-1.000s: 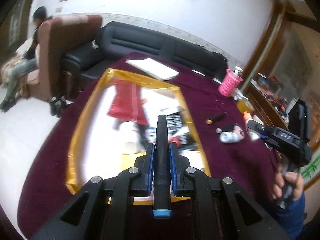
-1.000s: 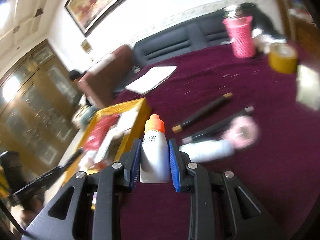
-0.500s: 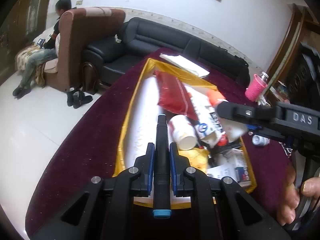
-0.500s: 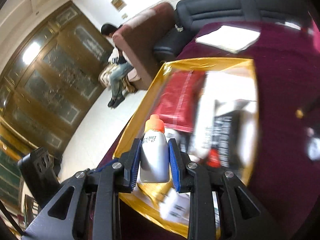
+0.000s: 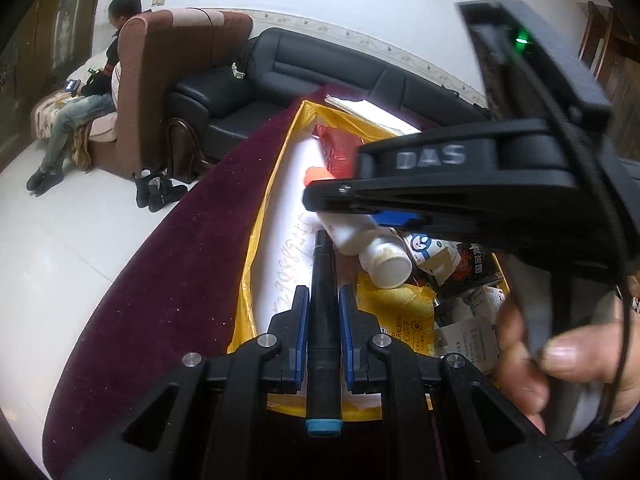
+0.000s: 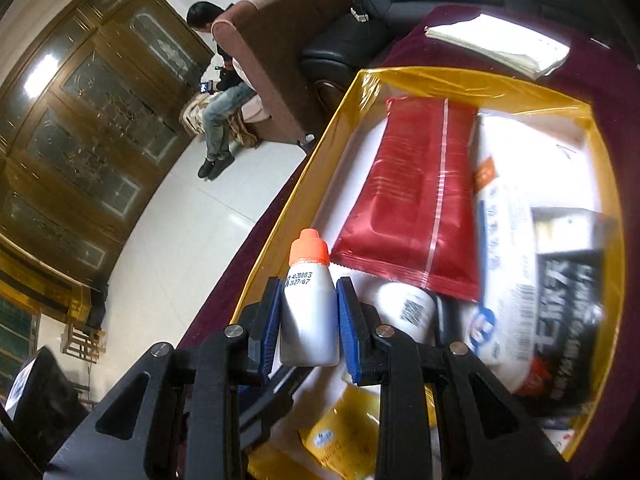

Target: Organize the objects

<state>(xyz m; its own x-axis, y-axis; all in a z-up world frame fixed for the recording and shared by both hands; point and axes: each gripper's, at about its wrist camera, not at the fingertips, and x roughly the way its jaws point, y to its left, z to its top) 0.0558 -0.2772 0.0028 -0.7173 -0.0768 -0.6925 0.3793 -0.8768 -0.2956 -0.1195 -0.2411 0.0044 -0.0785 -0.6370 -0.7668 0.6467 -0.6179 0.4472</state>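
Bottle (image 6: 309, 312) in right tongs (image 6: 308, 316) hangs inside box's gold left rim (image 6: 280, 224).

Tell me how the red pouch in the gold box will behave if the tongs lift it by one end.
The red pouch looks like thin glossy film lying flat, so it would probably sag rather than stay stiff. Its shiny surface may slip between pads. It seems light, overlapping a white bottle without pressing it down.
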